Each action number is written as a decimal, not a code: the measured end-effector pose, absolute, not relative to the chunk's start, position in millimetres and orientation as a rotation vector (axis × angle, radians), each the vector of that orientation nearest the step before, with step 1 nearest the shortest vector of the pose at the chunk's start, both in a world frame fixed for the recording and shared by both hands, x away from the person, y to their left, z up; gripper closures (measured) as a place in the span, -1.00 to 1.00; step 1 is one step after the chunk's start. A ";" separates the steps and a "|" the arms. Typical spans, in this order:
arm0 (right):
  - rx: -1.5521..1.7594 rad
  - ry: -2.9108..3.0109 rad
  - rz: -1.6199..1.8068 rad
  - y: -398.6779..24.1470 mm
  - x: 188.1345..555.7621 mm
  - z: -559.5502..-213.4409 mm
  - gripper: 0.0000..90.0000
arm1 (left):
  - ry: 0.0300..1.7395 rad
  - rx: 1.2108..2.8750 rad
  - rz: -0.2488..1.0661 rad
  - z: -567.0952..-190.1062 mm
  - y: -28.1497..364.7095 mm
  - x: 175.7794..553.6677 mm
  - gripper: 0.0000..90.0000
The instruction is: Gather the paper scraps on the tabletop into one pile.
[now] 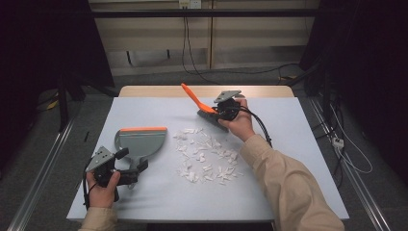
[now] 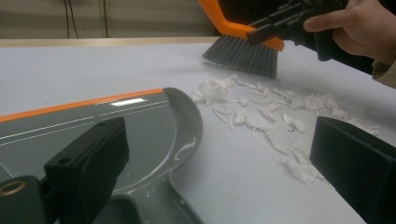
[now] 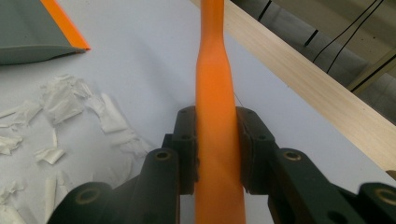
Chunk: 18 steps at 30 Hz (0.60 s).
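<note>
The right gripper (image 1: pixel 219 111) is clamped on the orange handle of a hand brush (image 1: pixel 204 108) — in the right gripper view both black jaws press flat against the handle (image 3: pixel 215 140) from either side. The brush is held at the far side of the table (image 1: pixel 159 202), its handle angled up and away, its dark bristles (image 2: pixel 243 56) just above or at the far edge of a scatter of white paper scraps (image 1: pixel 207 156); whether the bristles touch the table cannot be told.

The left gripper (image 1: pixel 137 168) sits at the near left of the table, at the handle end of a grey dustpan (image 1: pixel 142 142) with an orange lip (image 1: pixel 143 129). In the left gripper view its jaws stand wide apart, one over the pan (image 2: pixel 140 135), the other over the scraps (image 2: pixel 280 126) — nothing pressed between them.

The dustpan lies flat, left of the scraps, its lip turned to the far side. No brand, label or legible writing is visible on brush, pan or grippers.
</note>
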State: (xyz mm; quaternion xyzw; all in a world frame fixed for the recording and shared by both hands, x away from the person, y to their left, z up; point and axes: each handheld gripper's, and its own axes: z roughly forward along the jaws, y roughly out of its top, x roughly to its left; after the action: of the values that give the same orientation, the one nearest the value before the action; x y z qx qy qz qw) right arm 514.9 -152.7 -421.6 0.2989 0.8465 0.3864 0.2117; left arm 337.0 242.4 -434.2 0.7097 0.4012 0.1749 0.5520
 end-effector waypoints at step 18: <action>0.580 2.520 1.047 -133.5 466.6 -417.5 0.58 | 0.941 1.684 0.412 -435.7 244.3 337.6 -0.90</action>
State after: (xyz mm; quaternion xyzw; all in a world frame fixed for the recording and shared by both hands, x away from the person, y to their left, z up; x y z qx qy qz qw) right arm 466.6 -133.5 -417.5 0.2046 0.8893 0.3697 0.1751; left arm 337.6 244.3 -435.7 0.7121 0.3976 0.1743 0.5518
